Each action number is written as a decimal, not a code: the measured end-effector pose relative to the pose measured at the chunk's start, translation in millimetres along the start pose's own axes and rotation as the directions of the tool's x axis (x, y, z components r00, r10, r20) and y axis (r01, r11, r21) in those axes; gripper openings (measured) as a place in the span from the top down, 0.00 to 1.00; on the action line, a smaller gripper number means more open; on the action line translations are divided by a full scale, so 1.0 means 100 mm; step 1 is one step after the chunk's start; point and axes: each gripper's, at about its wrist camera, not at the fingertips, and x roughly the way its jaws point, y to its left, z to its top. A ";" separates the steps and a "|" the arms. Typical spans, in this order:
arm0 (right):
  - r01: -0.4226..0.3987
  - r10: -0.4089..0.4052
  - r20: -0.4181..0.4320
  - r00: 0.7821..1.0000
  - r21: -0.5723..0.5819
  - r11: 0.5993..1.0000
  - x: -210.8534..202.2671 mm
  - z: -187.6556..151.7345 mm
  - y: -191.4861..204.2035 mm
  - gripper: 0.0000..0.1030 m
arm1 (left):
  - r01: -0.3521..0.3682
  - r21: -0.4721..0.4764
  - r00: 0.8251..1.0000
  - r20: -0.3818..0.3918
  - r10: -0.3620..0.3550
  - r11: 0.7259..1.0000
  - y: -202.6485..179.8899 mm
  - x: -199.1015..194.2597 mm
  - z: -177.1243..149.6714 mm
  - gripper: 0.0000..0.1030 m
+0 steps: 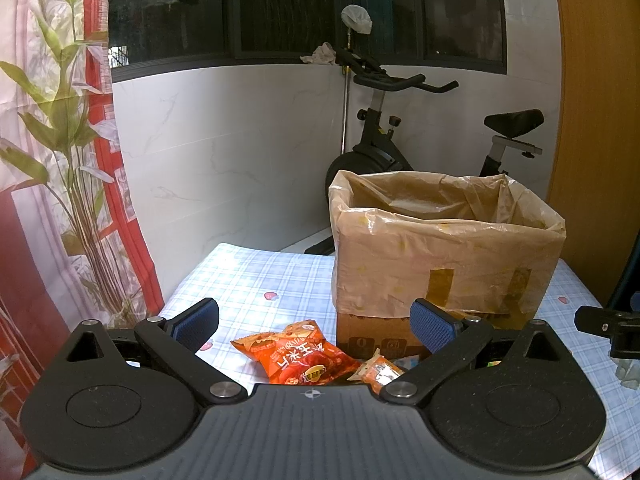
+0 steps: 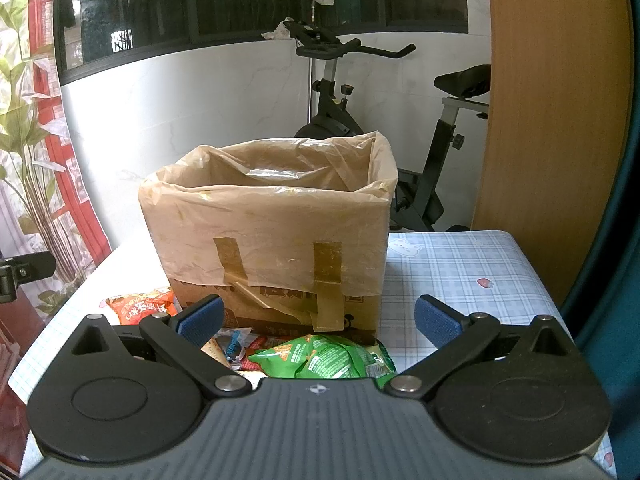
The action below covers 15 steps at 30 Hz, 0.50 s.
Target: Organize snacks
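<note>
Left wrist view: tabletop (image 1: 256,280) under a blue plaid cloth; lined box (image 1: 444,252), open-topped, standing toward its right; left gripper (image 1: 316,322), jaws spread wide and empty, above the near edge; red bag (image 1: 298,354) lying flat between the jaws, just left of the box's foot; small orange packet (image 1: 378,370) beside it, half cut off by the gripper body. Right wrist view: same box (image 2: 272,232) dead ahead; right gripper (image 2: 320,320), jaws likewise wide and empty; green bag (image 2: 324,356) flat between them, touching the box's base; small blue-and-white packets (image 2: 230,346) to its left, labels unreadable. Handling note, as judgement: lower each gripper squarely over its bag, pinch the crimped seam rather than the puffed middle, lift clear of the liner rim before releasing inside. Not determinable: box contents, its floor being out of sight; snacks under either gripper body.
</note>
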 end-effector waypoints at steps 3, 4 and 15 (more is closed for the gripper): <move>0.000 0.000 -0.001 1.000 0.000 1.000 0.00 0.00 0.00 0.00 | 0.000 -0.001 1.000 0.000 0.000 1.000 0.00 0.00 0.00 0.01; 0.000 0.000 -0.001 1.000 0.000 1.000 0.00 0.01 0.00 0.00 | 0.001 -0.003 1.000 -0.001 -0.001 1.000 0.00 0.00 0.01 0.01; -0.001 0.001 -0.008 1.000 0.002 1.000 0.04 -0.05 0.00 0.00 | 0.009 -0.011 1.000 -0.013 -0.009 1.000 0.01 0.05 0.00 0.01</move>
